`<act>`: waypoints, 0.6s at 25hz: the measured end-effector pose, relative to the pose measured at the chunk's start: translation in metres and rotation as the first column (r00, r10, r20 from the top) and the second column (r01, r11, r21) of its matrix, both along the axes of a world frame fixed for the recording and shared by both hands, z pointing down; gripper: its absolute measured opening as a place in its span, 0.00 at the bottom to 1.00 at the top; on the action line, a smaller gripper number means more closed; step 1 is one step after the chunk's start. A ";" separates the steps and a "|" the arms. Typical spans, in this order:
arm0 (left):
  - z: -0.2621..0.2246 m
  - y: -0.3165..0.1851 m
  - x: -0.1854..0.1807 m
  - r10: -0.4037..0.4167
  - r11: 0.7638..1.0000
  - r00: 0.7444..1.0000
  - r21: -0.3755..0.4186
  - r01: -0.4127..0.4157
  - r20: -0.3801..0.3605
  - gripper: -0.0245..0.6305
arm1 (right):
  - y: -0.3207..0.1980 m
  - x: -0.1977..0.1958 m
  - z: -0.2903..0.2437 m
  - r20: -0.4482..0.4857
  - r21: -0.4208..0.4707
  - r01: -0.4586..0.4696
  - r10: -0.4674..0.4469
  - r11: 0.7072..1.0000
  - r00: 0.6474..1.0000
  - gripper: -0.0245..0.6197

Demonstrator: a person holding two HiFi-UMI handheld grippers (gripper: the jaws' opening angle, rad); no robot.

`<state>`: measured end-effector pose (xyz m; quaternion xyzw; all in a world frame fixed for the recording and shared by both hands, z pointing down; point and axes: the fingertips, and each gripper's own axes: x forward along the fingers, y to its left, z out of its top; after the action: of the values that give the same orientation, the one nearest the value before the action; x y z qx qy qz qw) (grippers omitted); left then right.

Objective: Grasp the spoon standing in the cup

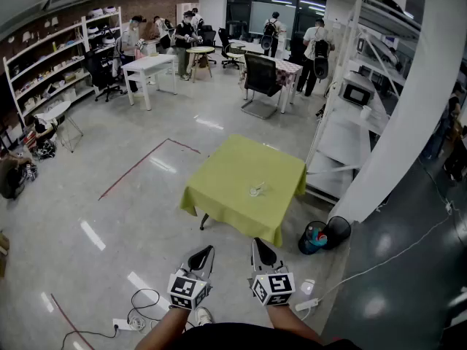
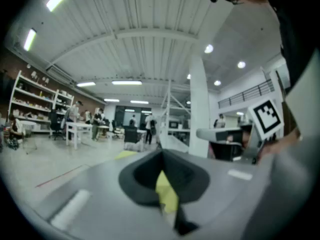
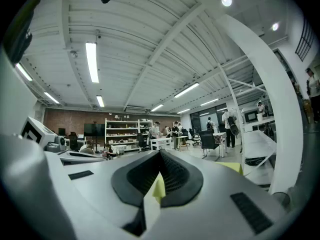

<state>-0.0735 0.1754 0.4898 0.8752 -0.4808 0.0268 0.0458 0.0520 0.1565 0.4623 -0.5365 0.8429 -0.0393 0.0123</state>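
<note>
I'm on the approach — my left gripper (image 1: 206, 251) and right gripper (image 1: 257, 243) hang with fingers closed, empty, well short of the table (image 1: 219, 168). The cup (image 1: 257, 190) sits mid-table, spoon too small to see. Next I'd close in and open one.

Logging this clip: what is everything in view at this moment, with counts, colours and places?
table: one, covered in yellow-green, mid-floor ahead
clear cup: one, on the table near its middle; spoon too small to confirm
black bins: two, on the floor right of the table, at the pillar's foot
pillar: one, white, right side
rack: one, white, between table and pillar
red tape: lines on the floor, left of the table
cables: black, on the floor, near left
people: several, far end of the room
left gripper: jaws together, empty, bottom edge
right gripper: jaws together, empty, beside it
</note>
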 end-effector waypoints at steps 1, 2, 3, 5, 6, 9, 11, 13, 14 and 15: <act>-0.002 -0.001 0.000 -0.002 1.000 1.000 0.000 0.002 -0.003 0.05 | -0.001 -0.001 -0.001 0.000 -0.001 0.003 -0.003 1.000 1.000 0.05; -0.003 -0.003 0.000 -0.004 1.000 1.000 0.001 0.004 -0.006 0.05 | -0.002 -0.002 -0.001 -0.001 -0.001 0.006 -0.006 1.000 1.000 0.05; -0.004 -0.004 0.000 -0.004 1.000 1.000 0.001 0.004 -0.007 0.05 | -0.003 -0.003 -0.002 -0.002 -0.002 0.008 -0.008 1.000 1.000 0.05; -0.006 -0.007 -0.001 -0.001 1.000 1.000 0.003 0.001 -0.009 0.05 | -0.005 -0.005 -0.002 -0.006 -0.002 0.013 -0.013 1.000 1.000 0.05; -0.006 -0.008 -0.001 -0.001 1.000 1.000 0.005 0.001 -0.010 0.05 | -0.005 -0.007 -0.001 -0.008 -0.003 0.015 -0.015 1.000 1.000 0.05; -0.005 -0.012 -0.005 -0.004 1.000 1.000 0.011 0.004 -0.015 0.05 | -0.008 -0.012 0.003 -0.013 -0.004 0.022 -0.022 1.000 1.000 0.05; -0.006 -0.015 -0.008 0.000 1.000 1.000 0.013 0.000 -0.019 0.05 | -0.010 -0.016 0.002 -0.015 -0.003 0.022 -0.022 1.000 1.000 0.05; -0.007 -0.018 -0.010 0.005 1.000 1.000 0.013 -0.005 -0.021 0.05 | -0.012 -0.019 0.002 -0.009 0.000 0.025 -0.025 1.000 1.000 0.05; -0.007 -0.020 -0.012 0.006 1.000 1.000 0.013 -0.006 -0.021 0.05 | -0.014 -0.021 0.002 0.000 0.001 0.029 -0.029 1.000 1.000 0.05; -0.007 -0.022 -0.013 0.006 1.000 1.000 0.012 -0.006 -0.022 0.05 | -0.016 -0.023 0.004 0.011 -0.003 0.034 -0.034 0.999 0.999 0.05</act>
<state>-0.0867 0.1534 0.4830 0.8772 -0.4777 0.0143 0.0458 0.0295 0.1403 0.4661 -0.5217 0.8518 -0.0435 0.0155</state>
